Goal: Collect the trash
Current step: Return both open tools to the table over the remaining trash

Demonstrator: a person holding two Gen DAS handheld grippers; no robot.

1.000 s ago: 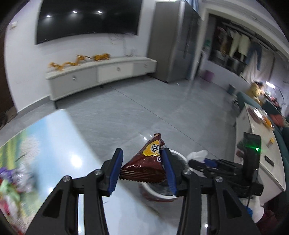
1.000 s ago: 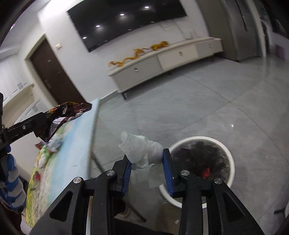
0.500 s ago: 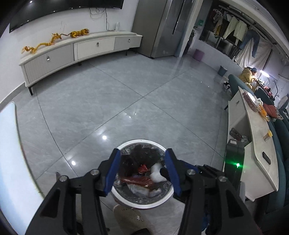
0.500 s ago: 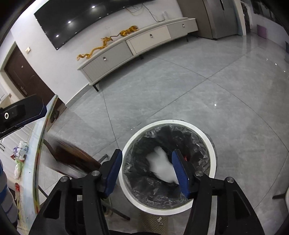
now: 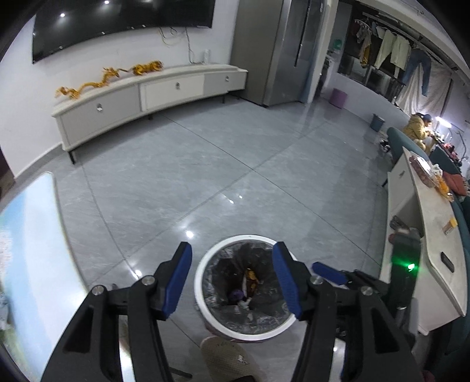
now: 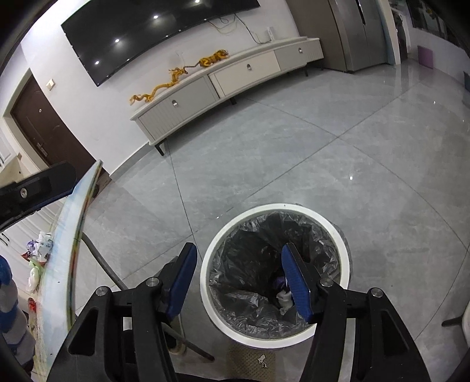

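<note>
Setting: a home living room. Large dark wall-mounted TV (image 5: 123,26) at 11 o'clock on a white wall; below it a long low media cabinet (image 5: 147,97) with drawers, gold dragon ornaments (image 5: 88,85) on top. Glossy grey floor tiles (image 5: 235,164) throughout. Tall grey cupboard (image 5: 273,50) at 1 o'clock. Laundry on a rack (image 5: 393,53) at 2 o'clock, a person seated beyond a teal sofa (image 5: 396,141). Brown entry door (image 6: 44,129) at 9 o'clock in the right wrist view. White lined waste bin (image 6: 340,241) on the floor beside a table edge (image 6: 73,235).
</note>
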